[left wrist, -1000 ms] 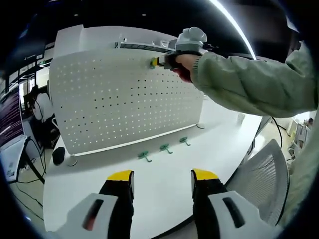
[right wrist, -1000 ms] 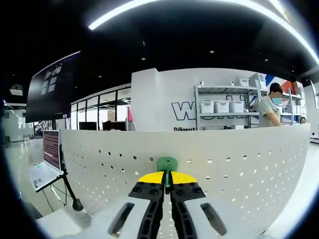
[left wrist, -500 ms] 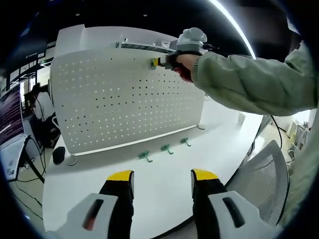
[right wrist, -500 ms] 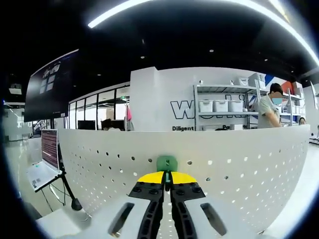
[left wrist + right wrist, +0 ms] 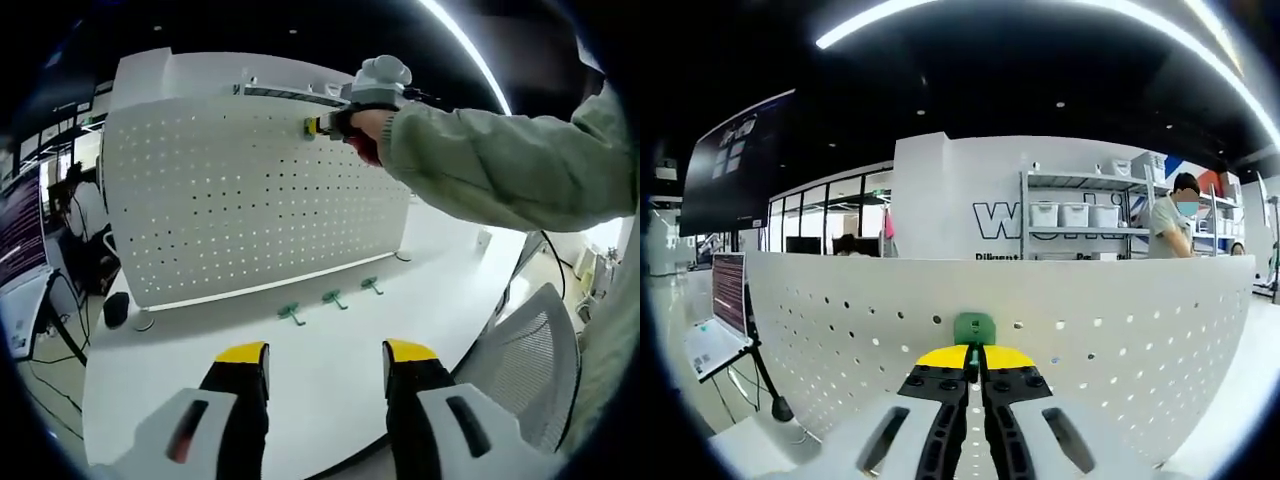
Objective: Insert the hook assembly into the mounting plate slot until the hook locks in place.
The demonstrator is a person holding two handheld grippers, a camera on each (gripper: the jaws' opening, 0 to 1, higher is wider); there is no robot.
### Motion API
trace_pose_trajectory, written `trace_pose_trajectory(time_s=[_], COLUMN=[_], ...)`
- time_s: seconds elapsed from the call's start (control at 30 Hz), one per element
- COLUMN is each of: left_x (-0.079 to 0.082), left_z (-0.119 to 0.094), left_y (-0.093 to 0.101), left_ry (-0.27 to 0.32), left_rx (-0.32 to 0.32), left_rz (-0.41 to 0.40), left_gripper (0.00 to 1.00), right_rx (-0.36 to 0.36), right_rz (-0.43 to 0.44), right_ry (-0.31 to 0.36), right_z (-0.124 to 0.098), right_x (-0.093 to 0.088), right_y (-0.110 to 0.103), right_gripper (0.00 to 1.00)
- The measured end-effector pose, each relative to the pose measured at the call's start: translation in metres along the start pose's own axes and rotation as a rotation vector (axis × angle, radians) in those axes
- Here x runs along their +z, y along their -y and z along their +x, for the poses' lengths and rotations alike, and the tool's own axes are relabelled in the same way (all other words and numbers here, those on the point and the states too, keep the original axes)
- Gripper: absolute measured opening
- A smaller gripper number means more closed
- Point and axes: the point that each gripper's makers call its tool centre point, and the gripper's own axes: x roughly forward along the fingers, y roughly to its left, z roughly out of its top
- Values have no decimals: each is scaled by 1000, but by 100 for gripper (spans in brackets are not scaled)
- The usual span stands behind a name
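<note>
A white pegboard (image 5: 240, 190) stands upright on the white table (image 5: 330, 370). My right gripper (image 5: 316, 124) reaches its top row, held by a hand in a pale green sleeve. In the right gripper view that gripper (image 5: 974, 357) is shut on a green hook (image 5: 974, 328), which sits against the pegboard (image 5: 1120, 330) near its top edge. Three more green hooks (image 5: 331, 299) lie on the table at the board's foot. My left gripper (image 5: 325, 358) hangs open over the table's near side, with nothing between its jaws.
A laptop (image 5: 715, 325) on a stand sits left of the board. Shelves with bins (image 5: 1080, 225) and a person (image 5: 1170, 215) stand behind it. A mesh chair (image 5: 530, 350) is at the table's right edge. A small dark object (image 5: 116, 311) lies by the board's left foot.
Both views have shifted slightly with the hands. The right gripper still holds the green hook against the board's top row; the left gripper has not moved.
</note>
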Motion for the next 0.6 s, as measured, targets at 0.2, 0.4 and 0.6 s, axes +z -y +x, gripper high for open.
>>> trace_pose_trajectory(time_s=[0.2,0.4,0.6], left_x=[0,-1,0], left_z=[0,1,1], left_y=[-2,-2,-3], left_ry=[0,-1,0], left_rx=[0,-3,-2], left_rz=[-3,-5,-8], left_gripper=[47,47,47], right_rx=[-10,-13,-10], right_rz=[-10,-10,-15], right_ry=[4,5,-7], right_z=[-1,-1,0], right_x=[0,-1,-5], right_y=[0,-1,-2], right_gripper=[2,3,4])
